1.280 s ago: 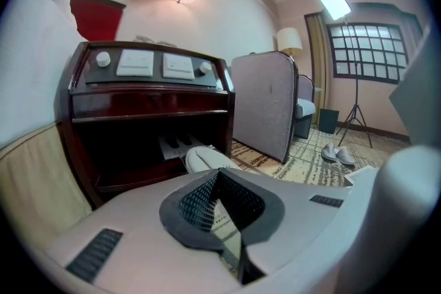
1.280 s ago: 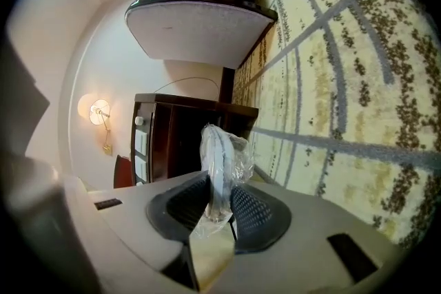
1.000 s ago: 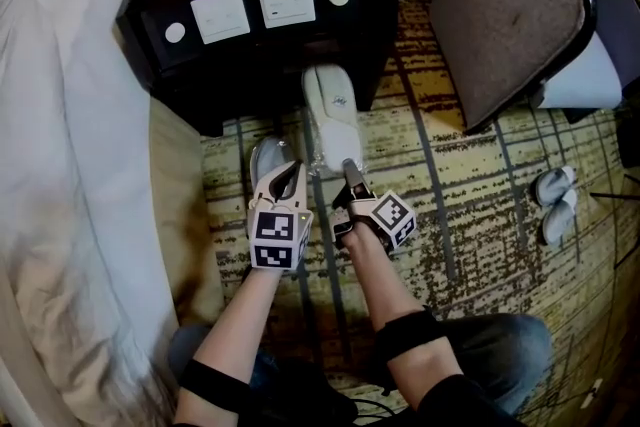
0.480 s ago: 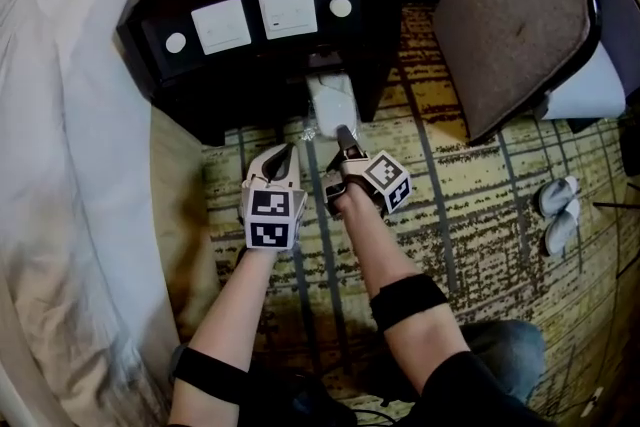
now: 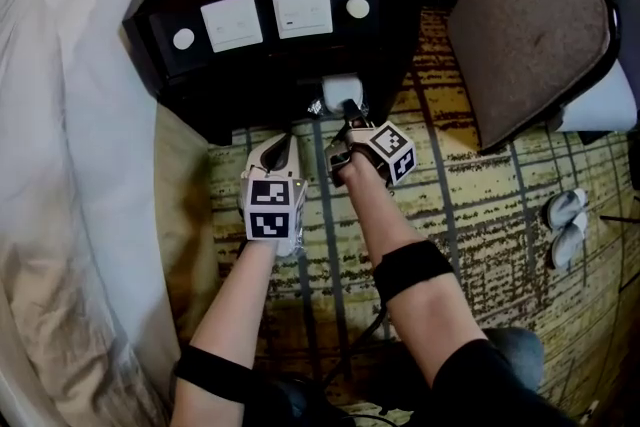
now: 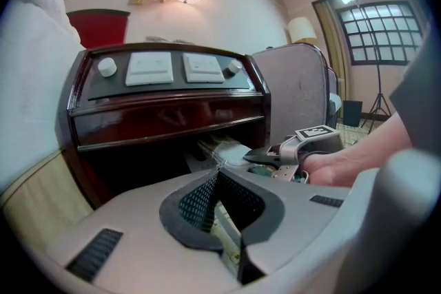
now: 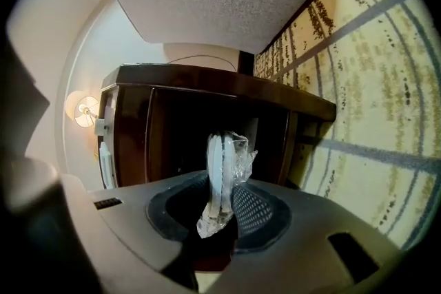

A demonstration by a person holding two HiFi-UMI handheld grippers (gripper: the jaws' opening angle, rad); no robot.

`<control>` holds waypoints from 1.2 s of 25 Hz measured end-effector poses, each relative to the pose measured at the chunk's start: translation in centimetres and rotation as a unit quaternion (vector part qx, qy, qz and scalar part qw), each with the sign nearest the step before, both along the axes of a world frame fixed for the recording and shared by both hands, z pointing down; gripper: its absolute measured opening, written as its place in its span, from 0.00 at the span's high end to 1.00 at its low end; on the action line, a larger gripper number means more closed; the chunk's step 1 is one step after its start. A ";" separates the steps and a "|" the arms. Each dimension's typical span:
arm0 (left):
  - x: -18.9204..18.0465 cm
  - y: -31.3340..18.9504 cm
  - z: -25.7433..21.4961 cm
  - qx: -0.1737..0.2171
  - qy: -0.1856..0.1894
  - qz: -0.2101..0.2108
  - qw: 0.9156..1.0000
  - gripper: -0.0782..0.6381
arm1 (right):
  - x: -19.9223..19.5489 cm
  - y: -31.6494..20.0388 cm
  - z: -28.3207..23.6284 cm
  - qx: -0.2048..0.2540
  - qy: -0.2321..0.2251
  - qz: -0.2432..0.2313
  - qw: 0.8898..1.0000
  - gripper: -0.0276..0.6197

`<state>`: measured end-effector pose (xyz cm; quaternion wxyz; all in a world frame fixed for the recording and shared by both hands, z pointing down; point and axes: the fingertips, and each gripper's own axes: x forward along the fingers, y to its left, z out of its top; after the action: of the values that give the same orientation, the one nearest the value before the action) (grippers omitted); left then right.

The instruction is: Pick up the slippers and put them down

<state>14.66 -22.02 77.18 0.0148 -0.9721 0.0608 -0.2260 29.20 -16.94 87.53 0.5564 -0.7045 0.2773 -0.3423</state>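
Bedding (image 5: 70, 115), white and wide, fills the left side of the head view, and a padded chair (image 5: 540, 15) takes the upper right. Between them, at the top centre, stands the dark nightstand (image 5: 280, 65), with two pale switch panels on its sloped face and an open space below. Patterned carpet (image 5: 470, 205) covers the rest of the frame.

The slippers (image 5: 342, 93), a flat white pair in clear plastic wrap, are just above my right gripper (image 5: 347, 127), at the mouth of that open space. Their long axis runs from my jaws straight up the frame into the dark opening, so I judge that the coming move goes along this same line. In the right gripper view the pair stands on its edge between my two pads. The jaws are clamped on its near end, only a little apart.

My left gripper (image 5: 283, 150) is just beside the right one, at its left and slightly lower in the frame. Its jaws are pressed together with nothing between them. The right hand is nearer to the nightstand, so I think the placing belongs to it alone.
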 end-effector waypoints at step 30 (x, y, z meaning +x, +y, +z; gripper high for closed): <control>-1.8 -1.8 2.3 -0.003 -0.004 -0.026 1.000 0.89 | 1.6 0.8 5.6 -0.136 -0.090 0.038 0.986 0.31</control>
<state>12.89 -23.82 79.44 0.0067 -0.9694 0.0852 -0.2301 30.80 -16.12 93.15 0.4911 -0.7498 0.1500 -0.4174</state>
